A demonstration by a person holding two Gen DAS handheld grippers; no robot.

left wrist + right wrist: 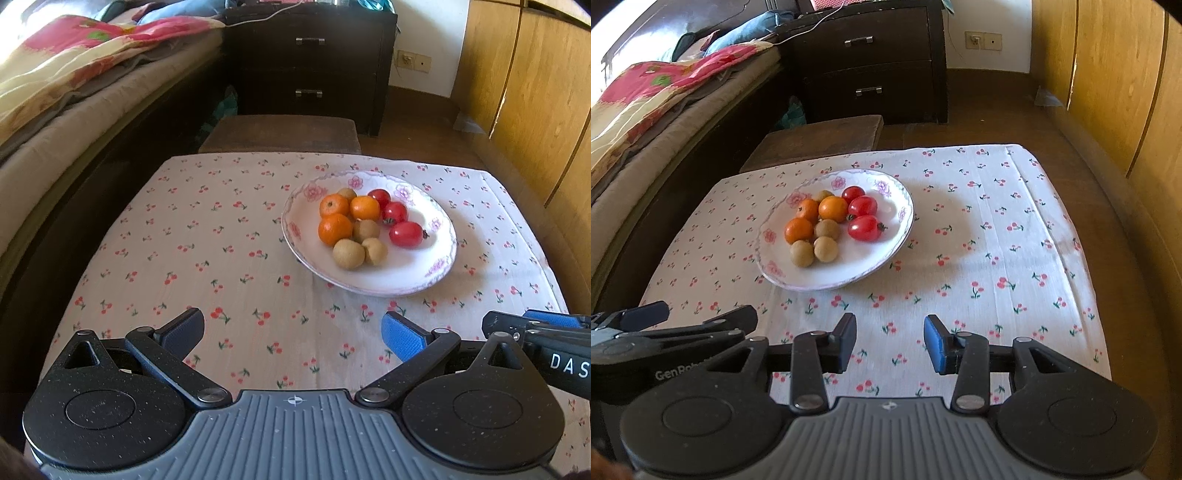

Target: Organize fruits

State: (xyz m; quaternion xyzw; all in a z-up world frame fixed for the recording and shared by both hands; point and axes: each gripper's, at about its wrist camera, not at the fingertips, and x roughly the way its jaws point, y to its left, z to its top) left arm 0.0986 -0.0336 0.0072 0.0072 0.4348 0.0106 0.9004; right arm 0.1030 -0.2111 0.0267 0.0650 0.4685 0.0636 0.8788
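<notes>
A small table covered by a white cloth printed with red cherries (229, 258) is seen from both wrist cameras. On it, a shallow white ceramic plate with pink and purple flowers round its rim (437, 266) is set: toward one o'clock in the left wrist view, toward eleven o'clock in the right wrist view.

All the fruit is gathered on the plate. Three small orange mandarins (335, 229) are grouped at nine o'clock of the plate. Three glossy red cherry tomatoes (406, 234) are lined up along the three o'clock side. Brown, rough-skinned round fruits, kiwi-like (348, 254), are placed at six o'clock, touching one another and the nearest mandarin; one more is half hidden at twelve o'clock behind the mandarins.

The left gripper (293, 334), black with blue-padded fingers, is held above the near edge of the cloth with its jaws wide apart and nothing between them. The right gripper (890, 341), of the same make, is likewise held over bare cloth, its jaws parted less widely and nothing gripped. Each gripper is well apart from the plate, and each is glimpsed at the edge of the other's view.

Behind the table, a dark brown wooden stool (280, 134) and a dark two-drawer cabinet (310, 66) are seen at twelve o'clock, and a bed with a floral quilt (66, 66) at ten o'clock.
</notes>
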